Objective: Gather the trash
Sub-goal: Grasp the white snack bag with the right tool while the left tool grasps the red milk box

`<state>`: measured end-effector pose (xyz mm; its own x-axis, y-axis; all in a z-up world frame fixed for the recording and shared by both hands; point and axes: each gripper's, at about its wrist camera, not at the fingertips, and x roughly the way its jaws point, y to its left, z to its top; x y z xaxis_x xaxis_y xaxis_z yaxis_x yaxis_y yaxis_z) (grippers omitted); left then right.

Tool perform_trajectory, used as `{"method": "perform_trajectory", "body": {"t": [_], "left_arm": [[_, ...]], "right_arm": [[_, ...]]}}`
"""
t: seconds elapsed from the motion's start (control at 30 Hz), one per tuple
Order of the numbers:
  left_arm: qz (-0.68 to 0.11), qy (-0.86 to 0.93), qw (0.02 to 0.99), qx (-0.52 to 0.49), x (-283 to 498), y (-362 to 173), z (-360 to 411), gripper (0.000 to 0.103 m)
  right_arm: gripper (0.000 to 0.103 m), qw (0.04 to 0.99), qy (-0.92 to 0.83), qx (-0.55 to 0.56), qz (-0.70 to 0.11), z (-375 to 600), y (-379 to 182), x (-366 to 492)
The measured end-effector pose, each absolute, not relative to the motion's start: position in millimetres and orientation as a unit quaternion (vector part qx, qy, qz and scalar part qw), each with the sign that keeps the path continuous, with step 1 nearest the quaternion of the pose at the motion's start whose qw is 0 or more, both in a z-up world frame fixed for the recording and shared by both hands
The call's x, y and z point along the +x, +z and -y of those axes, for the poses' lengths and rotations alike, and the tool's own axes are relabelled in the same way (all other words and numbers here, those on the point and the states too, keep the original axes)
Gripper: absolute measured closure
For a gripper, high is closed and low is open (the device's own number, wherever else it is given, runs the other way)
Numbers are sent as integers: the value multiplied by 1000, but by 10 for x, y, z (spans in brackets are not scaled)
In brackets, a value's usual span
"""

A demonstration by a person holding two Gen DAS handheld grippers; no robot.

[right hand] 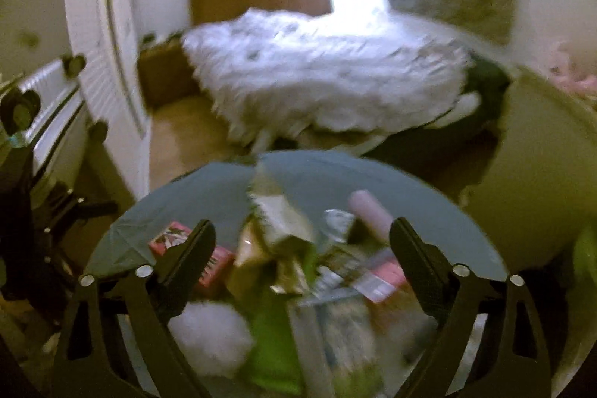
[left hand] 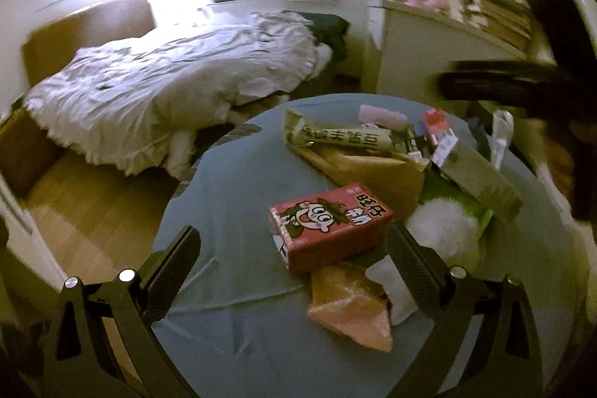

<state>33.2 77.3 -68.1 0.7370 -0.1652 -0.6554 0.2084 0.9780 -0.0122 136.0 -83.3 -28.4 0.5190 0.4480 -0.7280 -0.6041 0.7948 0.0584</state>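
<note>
Blue table [left hand: 231, 181] holds red 旺仔牛奶 carton [left hand: 328, 224].

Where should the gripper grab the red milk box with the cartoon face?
Probably across its two long sides. The red milk box lies flat, face up, on the round table, between the open left gripper's fingers. Come down from above: its near end rests on an orange wrapper, so sliding in low may snag.
</note>
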Motion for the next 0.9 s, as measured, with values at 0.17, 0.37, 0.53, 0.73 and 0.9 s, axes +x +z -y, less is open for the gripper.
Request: {"method": "perform_trajectory", "body": {"t": [0.17, 0.37, 0.53, 0.73, 0.9], "left_arm": [[-341, -176, 918, 100, 514, -703, -718, 5], [-347, -263, 881, 183, 757, -832, -552, 5], [-390, -293, 860, 153, 955, -987, -546, 26], [-402, -280, 867, 95, 1024, -950, -671, 41], [-407, -249, 878, 50, 1053, -886, -741, 47]], "right_arm": [[16, 808, 341, -132, -462, 283, -573, 1773], [37, 758, 338, -163, -533, -94, -921, 2156], [50, 728, 344, -136, -577, -29, -1091, 2294], [72, 720, 356, -85, -589, 98, -1127, 2361], [87, 735, 367, -40, -569, 308, -966, 2318]]}}
